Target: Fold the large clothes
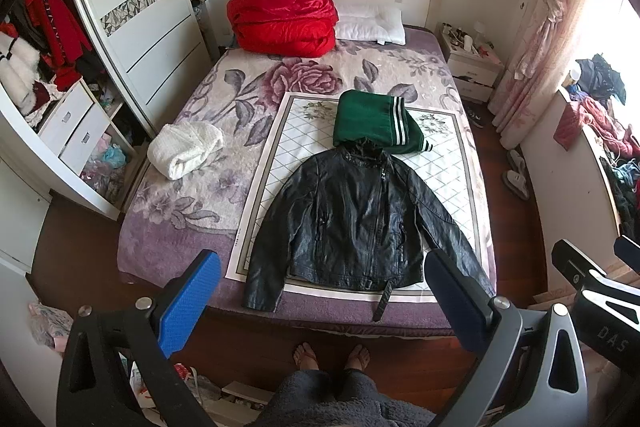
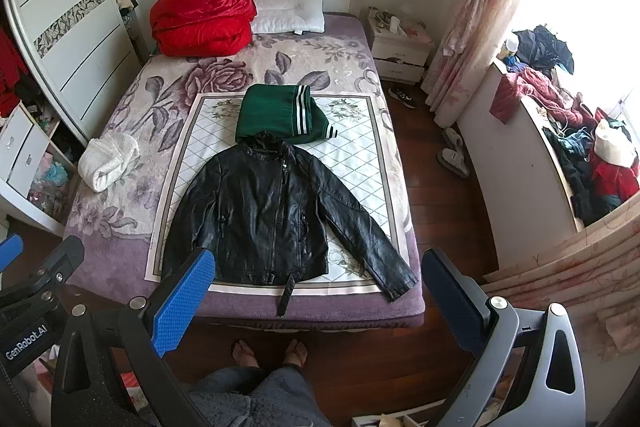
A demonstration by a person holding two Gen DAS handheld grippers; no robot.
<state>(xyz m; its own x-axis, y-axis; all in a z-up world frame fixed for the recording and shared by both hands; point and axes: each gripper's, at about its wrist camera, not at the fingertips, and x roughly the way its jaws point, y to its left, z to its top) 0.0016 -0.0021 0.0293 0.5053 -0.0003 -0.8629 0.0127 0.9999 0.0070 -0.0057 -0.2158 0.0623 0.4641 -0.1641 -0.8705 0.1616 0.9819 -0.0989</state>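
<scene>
The jacket (image 1: 352, 215) lies flat on the mat (image 1: 276, 163) at the near end of the bed (image 1: 192, 227), sleeves spread to either side. Just behind its collar sits a folded garment (image 1: 372, 123) — apparently touching it. A rolled towel (image 1: 184, 149) rests left of the mat. At the head of the bed lie a heaped quilt (image 1: 282, 15) and, to its right, a pillow (image 1: 370, 25). A wardrobe (image 1: 132, 7) stands left of the bed — a nightstand (image 1: 472, 63) right.
</scene>
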